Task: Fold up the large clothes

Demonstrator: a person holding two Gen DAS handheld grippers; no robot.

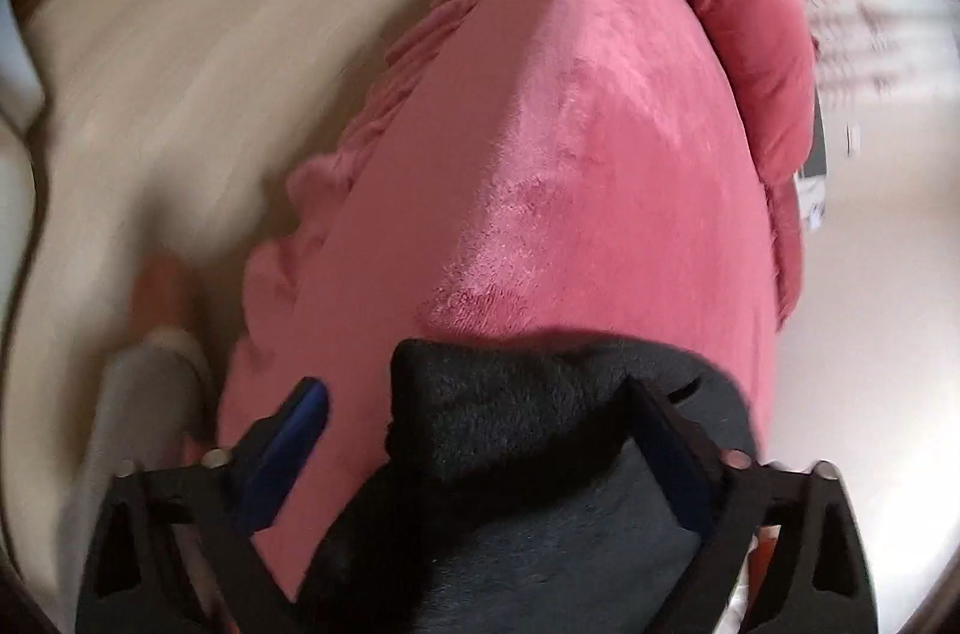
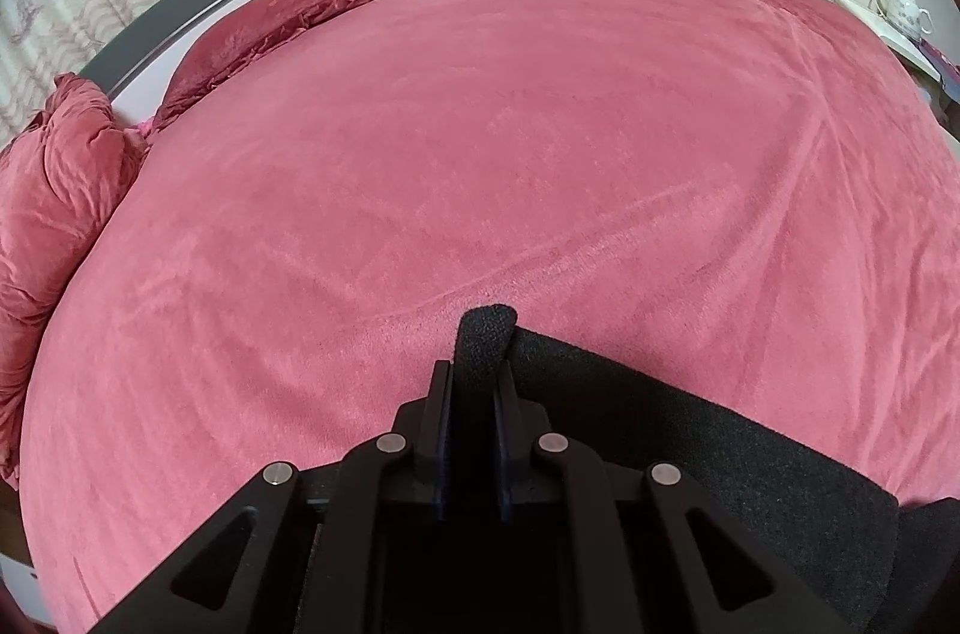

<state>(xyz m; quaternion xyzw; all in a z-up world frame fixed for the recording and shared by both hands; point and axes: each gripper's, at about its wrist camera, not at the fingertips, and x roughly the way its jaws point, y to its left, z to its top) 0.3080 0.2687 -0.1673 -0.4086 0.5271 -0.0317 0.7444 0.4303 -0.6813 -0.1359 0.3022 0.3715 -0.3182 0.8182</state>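
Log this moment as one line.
left tongs: open around black garment | right tongs: shut on garment edge | surface: pink bedspread

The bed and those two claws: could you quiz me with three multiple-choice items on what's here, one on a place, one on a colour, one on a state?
1. Where do the pillows lie?
A. at the headboard end of the bed
B. on the floor
C. on the black garment

2. What colour is the bed cover?
A. white
B. green
C. pink-red

3. How does the right gripper stand?
A. wide open, nothing between the fingers
B. shut on a fold of the black garment
C. shut on a pillow

Answers:
1 A: both pillows sit by the dark headboard at the cover's far edge.
2 C: the plush cover is pink-red all over.
3 B: black cloth sticks up between the closed fingers.
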